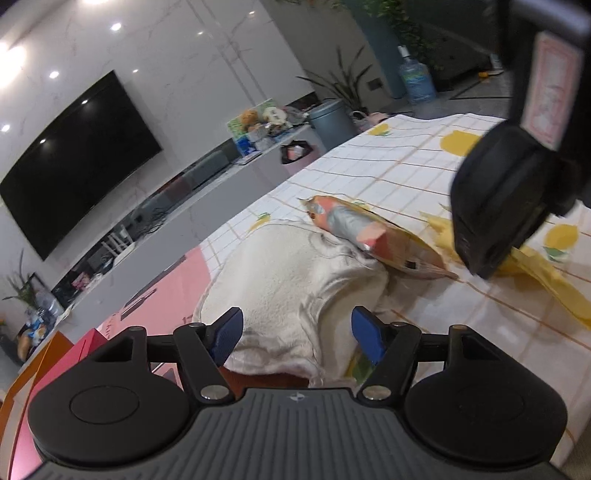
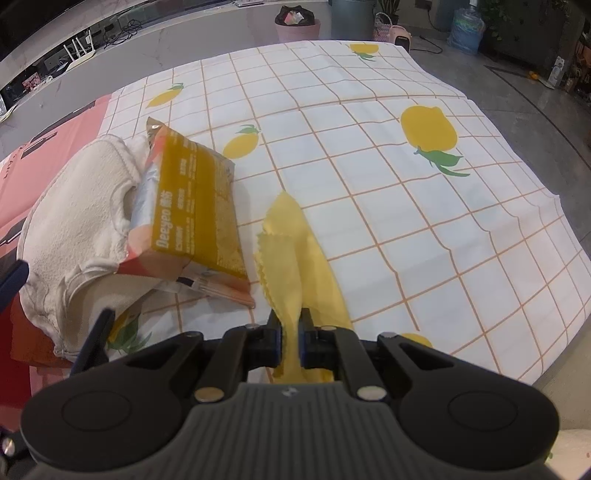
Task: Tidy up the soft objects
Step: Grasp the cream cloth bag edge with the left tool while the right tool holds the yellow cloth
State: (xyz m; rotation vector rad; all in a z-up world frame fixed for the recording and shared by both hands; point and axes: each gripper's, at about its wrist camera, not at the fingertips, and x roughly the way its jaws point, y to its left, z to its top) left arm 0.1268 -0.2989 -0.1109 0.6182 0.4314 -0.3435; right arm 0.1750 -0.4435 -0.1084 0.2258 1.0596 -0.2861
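Observation:
A cream towel [image 1: 288,280] lies bunched at the near left edge of the lemon-print tablecloth [image 1: 406,166]. My left gripper [image 1: 295,336] hovers over its near end, open, with its blue fingertips either side of the fabric and not pressing it. A yellow and orange tissue pack [image 2: 192,206] leans on the towel [image 2: 74,206]. My right gripper [image 2: 290,325] points steeply down and is shut on a thin yellow cloth [image 2: 295,251], which trails away across the tablecloth [image 2: 406,221]. In the left wrist view the right gripper [image 1: 480,266] shows as a black body pinching the yellow cloth [image 1: 535,269].
Pink and red sheets [image 1: 166,291] lie under the tablecloth's left edge. Beyond the table are a wall TV [image 1: 74,158], a low console [image 1: 207,173], a grey bin [image 1: 332,122], a pink basket [image 2: 297,22] and a water bottle [image 1: 415,79].

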